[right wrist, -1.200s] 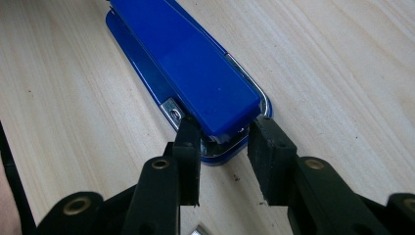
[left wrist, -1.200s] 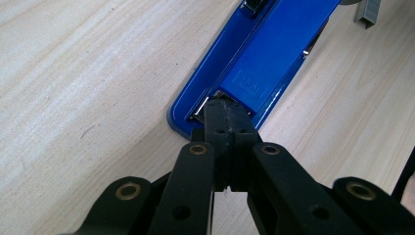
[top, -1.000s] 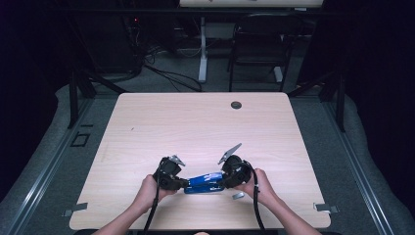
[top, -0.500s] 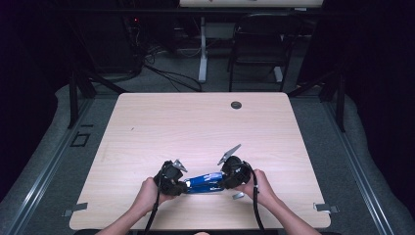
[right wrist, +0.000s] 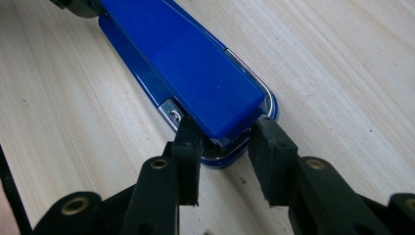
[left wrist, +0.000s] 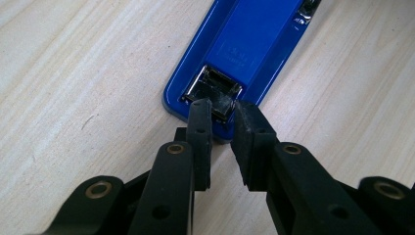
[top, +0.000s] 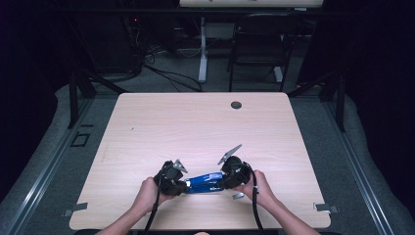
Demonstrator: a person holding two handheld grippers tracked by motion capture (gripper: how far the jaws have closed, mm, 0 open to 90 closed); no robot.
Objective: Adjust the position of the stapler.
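Note:
A blue stapler [top: 203, 182] lies flat near the table's front edge, between both hands. My left gripper [top: 182, 185] sits at its front end. In the left gripper view its jaws [left wrist: 220, 110] stand a narrow gap apart over the stapler's [left wrist: 244, 44] metal mouth. They have just been opening, and I see nothing pinched between the pads. My right gripper [top: 222, 182] holds the other end. In the right gripper view its pads [right wrist: 225, 134] press on both sides of the stapler's [right wrist: 195, 63] rounded rear.
The pale wooden table [top: 195, 127] has a dark round grommet [top: 236, 105] near its far edge. A small silvery piece [top: 238, 196] lies by the person's right hand. A chair [top: 259, 44] and cables stand beyond the table.

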